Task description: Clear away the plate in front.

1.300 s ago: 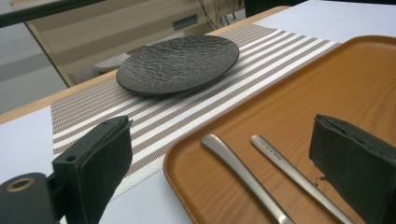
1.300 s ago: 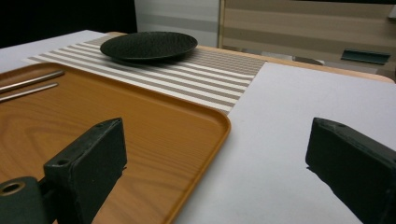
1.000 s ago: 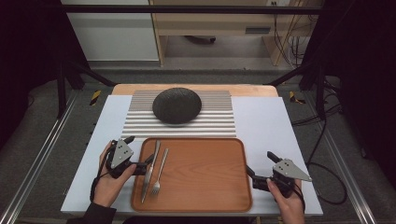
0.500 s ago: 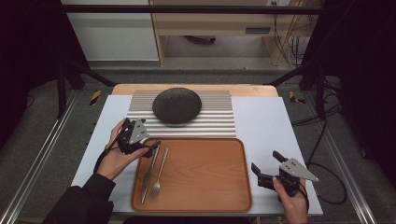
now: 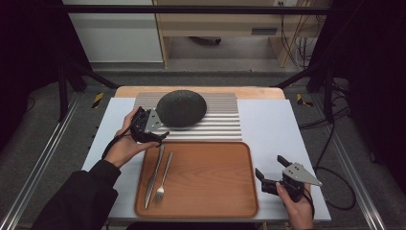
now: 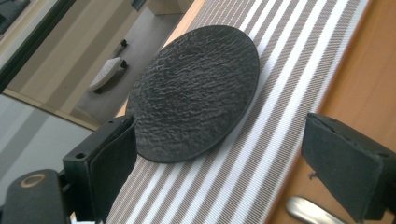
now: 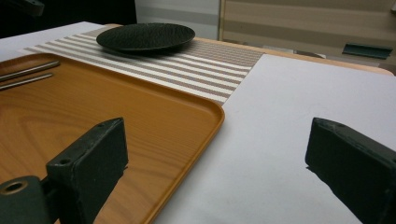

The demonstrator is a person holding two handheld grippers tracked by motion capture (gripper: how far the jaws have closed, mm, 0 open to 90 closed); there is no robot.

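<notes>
A dark, rough-textured round plate point(image 5: 181, 108) point(image 6: 196, 88) point(image 7: 145, 36) lies on a striped mat point(image 5: 220, 122). My left gripper point(image 5: 160, 125) point(image 6: 219, 140) is at the plate's left edge, pointing at it. Its jaws are open and have just been closing slightly. Nothing is between them, and the plate is just ahead of the tips. A knife point(image 5: 154, 175) and a fork point(image 5: 163, 178) lie side by side at the left of a wooden tray point(image 5: 210, 177). My right gripper point(image 5: 271, 167) point(image 7: 219, 135) stands open and empty just right of the tray, over the white table cover.
The white table cover point(image 5: 273, 120) lies bare to the right of the mat and tray. The tray's raised rim point(image 7: 212, 123) is close to my right gripper's left jaw. Metal rails run along both sides of the table. A cabinet stands beyond the far edge.
My left hand has carried its gripper from the tray's left edge away from me and rightward, up to the plate. The right gripper has stayed in place.
</notes>
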